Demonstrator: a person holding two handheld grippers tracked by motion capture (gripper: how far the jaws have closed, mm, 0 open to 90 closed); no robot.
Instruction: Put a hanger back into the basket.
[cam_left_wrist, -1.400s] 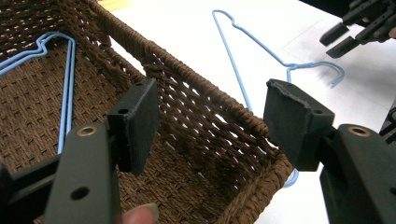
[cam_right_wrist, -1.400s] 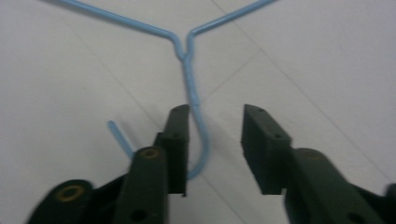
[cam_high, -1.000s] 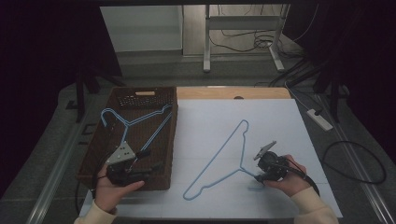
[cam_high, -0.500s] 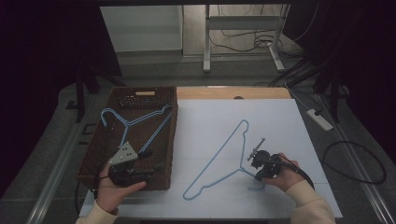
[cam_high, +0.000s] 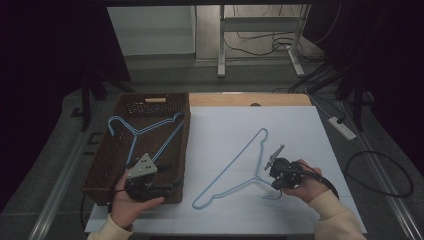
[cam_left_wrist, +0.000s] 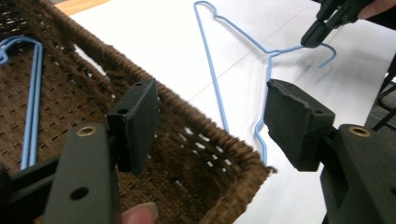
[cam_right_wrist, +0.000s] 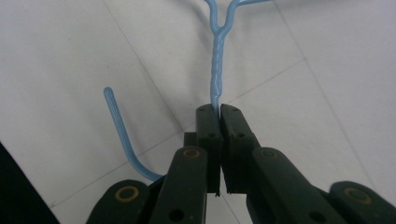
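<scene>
Two black two-jaw grippers are working at our edge of the table, one in each of our hands. We are holding the right gripper (cam_high: 274, 161) low over the white sheet that covers the table (cam_high: 300, 125), and its jaws, having just been closing, are now pinching the twisted neck of the light blue wire hanger (cam_high: 235, 170) just below its hook; in the right gripper view the pads (cam_right_wrist: 208, 126) are pressing together on the wire, with the hook curling away to one side. That hanger is lying flat on the sheet, its hook end nearest us. We are keeping the left gripper (cam_high: 165, 175) over the near rim of the dark brown woven basket (cam_high: 112, 182), with its jaws standing wide apart and nothing between them. Farther off, a second light blue wire hanger (cam_high: 142, 132) is resting inside the basket.
</scene>
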